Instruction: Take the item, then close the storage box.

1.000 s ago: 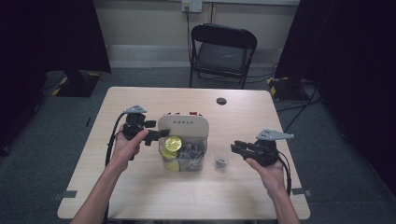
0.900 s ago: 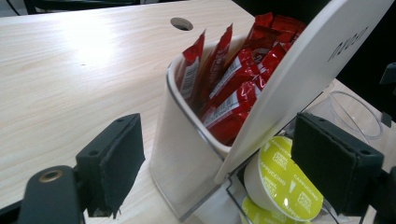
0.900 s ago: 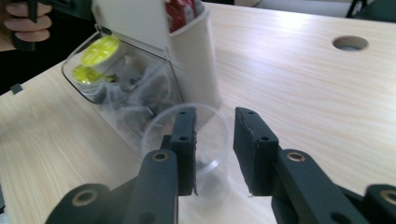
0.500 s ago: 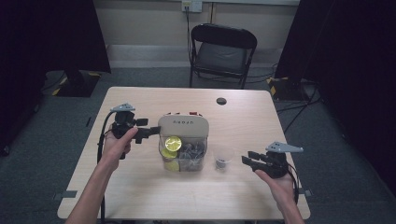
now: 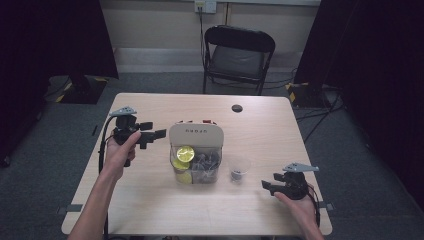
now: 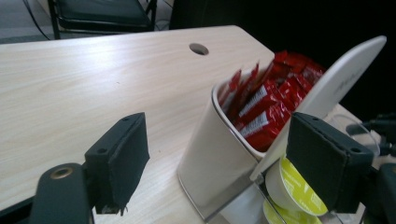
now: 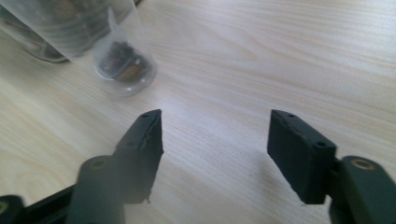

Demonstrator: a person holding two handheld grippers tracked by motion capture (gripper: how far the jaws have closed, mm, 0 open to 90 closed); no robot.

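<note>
A cream organiser box stands mid-table with a clear front bin holding yellow-lidded pods. In the left gripper view its rear compartment holds red sachets and the yellow pods sit below. My left gripper hovers open just left of the box, nothing between its jaws. A small clear cup with something dark inside stands right of the box; it appears as cup in the right gripper view. My right gripper is open near the front right edge, short of the cup.
A round hole is set in the wooden table at the back right. A black folding chair stands beyond the far edge. Cables trail from both grippers.
My left gripper has drawn back from the box, up and to the left. My right gripper has pulled back toward the front right edge, away from the cup.
</note>
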